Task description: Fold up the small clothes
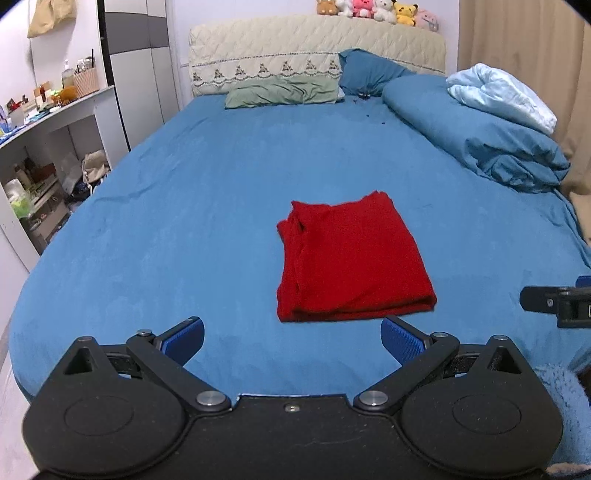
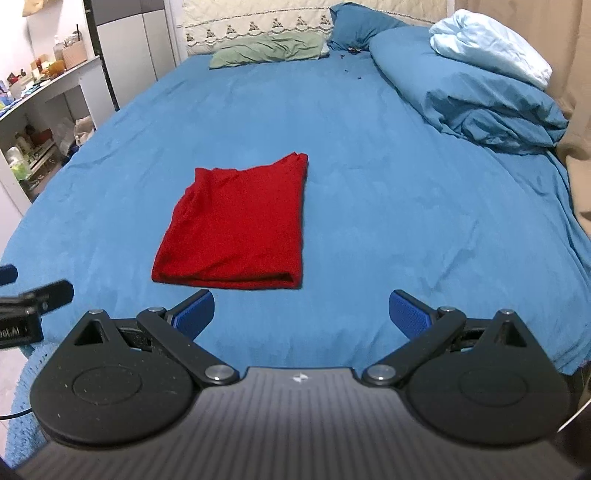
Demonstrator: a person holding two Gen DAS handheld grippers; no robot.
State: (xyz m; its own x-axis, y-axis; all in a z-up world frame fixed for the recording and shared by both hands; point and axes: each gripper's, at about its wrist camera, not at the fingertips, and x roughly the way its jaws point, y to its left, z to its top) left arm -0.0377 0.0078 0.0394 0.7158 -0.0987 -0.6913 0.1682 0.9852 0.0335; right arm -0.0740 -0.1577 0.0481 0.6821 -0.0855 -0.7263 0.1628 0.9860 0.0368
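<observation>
Red garment (image 1: pixel 351 258) lying folded flat mid-bed (image 1: pixel 184 184), looking done. Left gripper (image 1: pixel 291 338) and right gripper (image 2: pixel 301 314) hanging near edge, jaws spread wide, gripping nothing, clearing the fabric.

This is a home bedroom: a wide bed (image 1: pixel 221 184) under a blue sheet fills the view, with a quilted cream headboard (image 1: pixel 314 48), a green pillow (image 1: pixel 284 92) and a rolled blue duvet (image 1: pixel 476 136). A row of plush toys (image 1: pixel 373 11) sits on top of the headboard. At the left stand a grey-and-white wardrobe (image 1: pixel 136 55) and open shelves (image 1: pixel 48 147) crowded with household odds and ends
</observation>
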